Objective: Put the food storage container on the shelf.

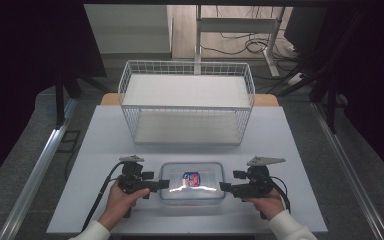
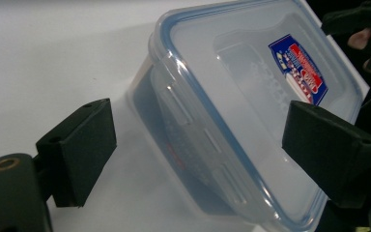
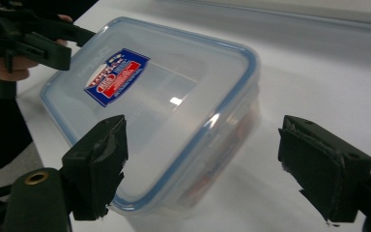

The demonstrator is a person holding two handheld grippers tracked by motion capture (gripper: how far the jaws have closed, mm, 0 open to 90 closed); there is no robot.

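A clear plastic container (image 1: pixel 192 181) with a blue-sealed lid and a red and blue label lies flat near the front edge of the white table (image 1: pixel 105 145). My left gripper (image 1: pixel 160 185) is at its left end, jaws open. In the left gripper view the container (image 2: pixel 251 96) lies between the spread jaws of the left gripper (image 2: pixel 198 145), with the short-side clasp in the gap; neither pad presses on it. My right gripper (image 1: pixel 225 187) is at the right end. In the right gripper view its own jaws (image 3: pixel 203 162) stand open astride a corner of the container (image 3: pixel 154 96).
A white wire basket (image 1: pixel 186 102) with a solid white floor stands at the back of the table, behind the container. Metal rails run along both sides of the table. A desk frame and loose cables lie on the floor beyond.
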